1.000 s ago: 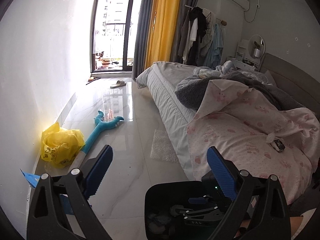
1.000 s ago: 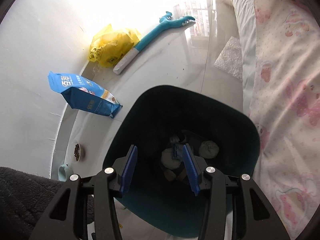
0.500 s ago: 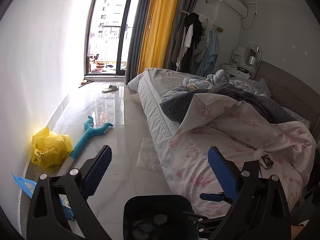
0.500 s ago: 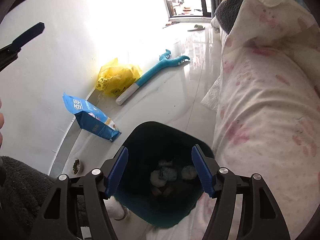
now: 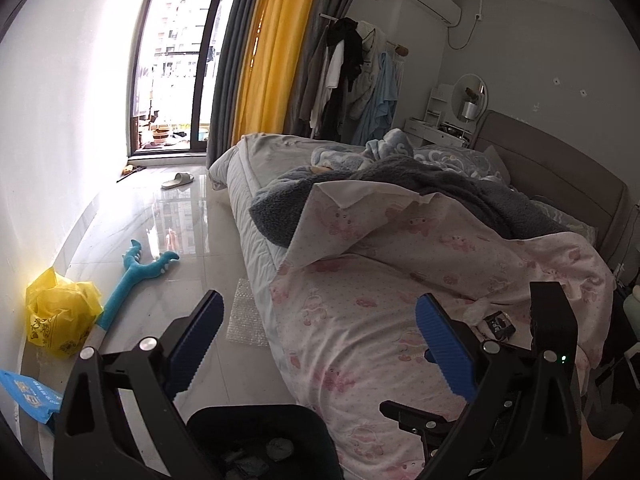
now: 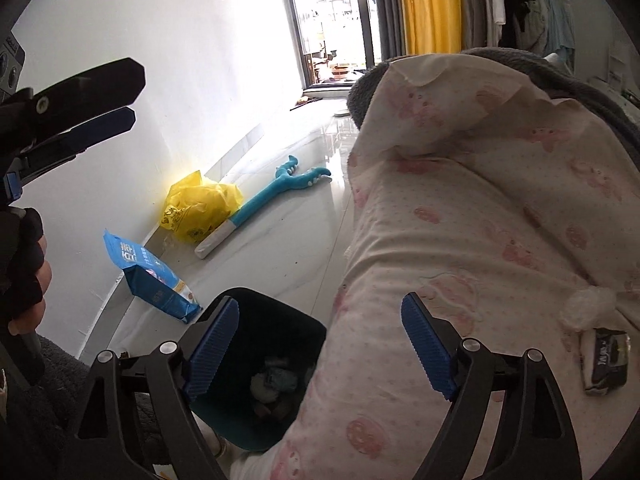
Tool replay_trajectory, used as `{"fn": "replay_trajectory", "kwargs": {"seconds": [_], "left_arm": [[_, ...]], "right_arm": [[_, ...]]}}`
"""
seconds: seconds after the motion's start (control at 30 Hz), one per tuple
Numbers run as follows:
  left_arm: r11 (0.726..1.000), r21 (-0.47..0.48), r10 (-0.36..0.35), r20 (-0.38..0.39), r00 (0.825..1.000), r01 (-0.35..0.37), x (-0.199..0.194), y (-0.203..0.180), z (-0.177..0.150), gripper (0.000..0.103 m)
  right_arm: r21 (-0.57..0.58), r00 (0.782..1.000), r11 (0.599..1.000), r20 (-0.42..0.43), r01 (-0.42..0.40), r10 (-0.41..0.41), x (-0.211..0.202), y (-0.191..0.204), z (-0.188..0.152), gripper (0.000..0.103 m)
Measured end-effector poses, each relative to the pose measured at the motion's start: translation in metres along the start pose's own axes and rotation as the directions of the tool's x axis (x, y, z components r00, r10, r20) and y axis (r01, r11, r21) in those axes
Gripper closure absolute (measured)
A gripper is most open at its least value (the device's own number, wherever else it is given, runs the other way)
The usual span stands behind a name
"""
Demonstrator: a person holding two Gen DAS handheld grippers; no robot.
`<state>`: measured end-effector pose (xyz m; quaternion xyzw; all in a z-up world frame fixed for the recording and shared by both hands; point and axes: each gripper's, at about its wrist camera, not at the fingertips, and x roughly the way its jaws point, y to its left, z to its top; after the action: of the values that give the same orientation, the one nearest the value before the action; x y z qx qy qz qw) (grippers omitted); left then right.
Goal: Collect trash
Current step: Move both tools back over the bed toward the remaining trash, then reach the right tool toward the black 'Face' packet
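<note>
A bedroom floor beside an unmade bed: the right gripper [image 6: 320, 344], its jaws just spread wide with nothing between them, hangs above a dark bin [image 6: 264, 360] holding crumpled trash [image 6: 274, 380]. The left gripper [image 5: 316, 340] is likewise released and empty over the pink quilt [image 5: 360, 320]. On that quilt lie a small dark packet [image 6: 606, 360] and what may be a wad of clear wrap [image 6: 586, 306], touching it. Along the wall sit a yellow bag [image 6: 200, 208], a blue pouch [image 6: 148, 276] and a teal plush toy [image 6: 280, 188].
</note>
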<state>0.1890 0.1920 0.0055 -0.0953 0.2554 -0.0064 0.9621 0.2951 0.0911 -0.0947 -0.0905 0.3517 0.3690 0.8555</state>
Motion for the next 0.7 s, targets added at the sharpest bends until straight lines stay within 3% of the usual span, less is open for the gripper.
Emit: {"fn": "replay_trajectory", "kwargs": {"seconds": [0.7], "left_arm": [[0.995, 0.012, -0.102, -0.05, 0.994, 0.103, 0.061, -0.066, 0.0, 0.005]], "right_arm": [[0.14, 0.984, 0.975, 0.02, 0.17, -0.175, -0.041, -0.115, -0.032, 0.014]]}}
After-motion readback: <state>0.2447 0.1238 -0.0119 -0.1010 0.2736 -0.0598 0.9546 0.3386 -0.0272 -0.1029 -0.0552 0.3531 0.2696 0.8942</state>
